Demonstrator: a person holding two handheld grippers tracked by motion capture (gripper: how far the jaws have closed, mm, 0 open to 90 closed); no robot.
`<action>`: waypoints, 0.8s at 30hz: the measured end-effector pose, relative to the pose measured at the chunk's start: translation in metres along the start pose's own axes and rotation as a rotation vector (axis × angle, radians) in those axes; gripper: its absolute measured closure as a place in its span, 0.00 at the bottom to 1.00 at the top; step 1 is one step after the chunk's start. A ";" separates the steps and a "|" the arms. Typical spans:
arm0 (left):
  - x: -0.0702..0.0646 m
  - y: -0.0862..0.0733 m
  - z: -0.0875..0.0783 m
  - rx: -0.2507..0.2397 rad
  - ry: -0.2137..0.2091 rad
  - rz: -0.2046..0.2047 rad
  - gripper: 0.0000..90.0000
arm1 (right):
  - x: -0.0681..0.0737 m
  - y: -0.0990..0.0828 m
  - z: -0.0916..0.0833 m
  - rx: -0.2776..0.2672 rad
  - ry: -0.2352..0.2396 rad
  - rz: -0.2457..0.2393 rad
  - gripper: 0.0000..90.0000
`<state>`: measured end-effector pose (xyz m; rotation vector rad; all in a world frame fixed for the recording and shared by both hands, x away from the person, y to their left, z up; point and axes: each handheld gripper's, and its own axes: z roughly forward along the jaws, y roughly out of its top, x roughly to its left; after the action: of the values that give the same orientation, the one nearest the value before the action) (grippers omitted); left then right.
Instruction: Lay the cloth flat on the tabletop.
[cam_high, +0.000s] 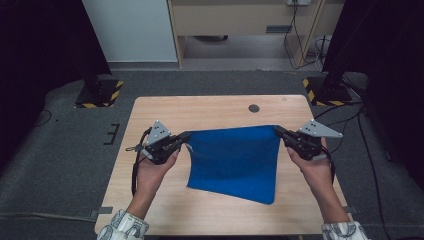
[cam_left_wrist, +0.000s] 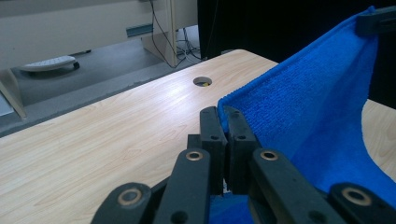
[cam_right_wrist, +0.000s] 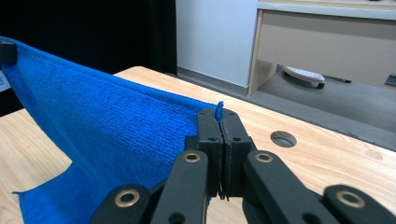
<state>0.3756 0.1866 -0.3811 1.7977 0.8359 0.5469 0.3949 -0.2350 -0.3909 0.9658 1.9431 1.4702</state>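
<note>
- Nearest the camera in the high view, two forearms in patterned sleeves come in over the near edge of the wooden table (cam_high: 150, 112), one on each side of the blue towel (cam_high: 235, 160).
- The towel's lower edge lies on the table toward the near side, and its bottom corner sits closest to the person, a bit right of the towel's middle.
- The left gripper (cam_high: 182, 138) is just left of the towel, jaws clamped on the towel's upper left corner. In the left gripper view the two black jaws are pressed together with the blue edge pinched between them.
- The right gripper (cam_high: 279, 132) is just right of the towel, jaws clenched on the upper right corner. The right gripper view shows a little tuft of blue sticking up between the closed jaws.
- Between the two grippers the towel's top edge is pulled up off the table and fairly taut, with the rest hanging down in a slope.
- Past the towel there's a round hole (cam_high: 254, 108) in the tabletop, near the far edge.
- Beyond the table, grey floor, a couple of stands with yellow and black striped bases (cam_high: 100, 92) and a light wooden desk (cam_high: 240, 20) at the back.
</note>
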 end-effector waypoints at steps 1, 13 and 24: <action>0.000 0.000 -0.002 0.003 0.000 0.004 0.97 | 0.001 0.000 -0.001 -0.003 0.001 -0.001 0.99; -0.023 0.004 -0.040 -0.023 -0.007 0.028 0.97 | 0.018 0.006 -0.030 -0.057 0.051 -0.036 0.99; -0.053 0.022 -0.081 -0.059 -0.040 0.086 0.97 | 0.042 0.024 -0.085 -0.112 0.087 -0.107 0.99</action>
<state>0.2910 0.1915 -0.3306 1.7909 0.7100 0.5834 0.3107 -0.2478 -0.3433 0.7495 1.9190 1.5641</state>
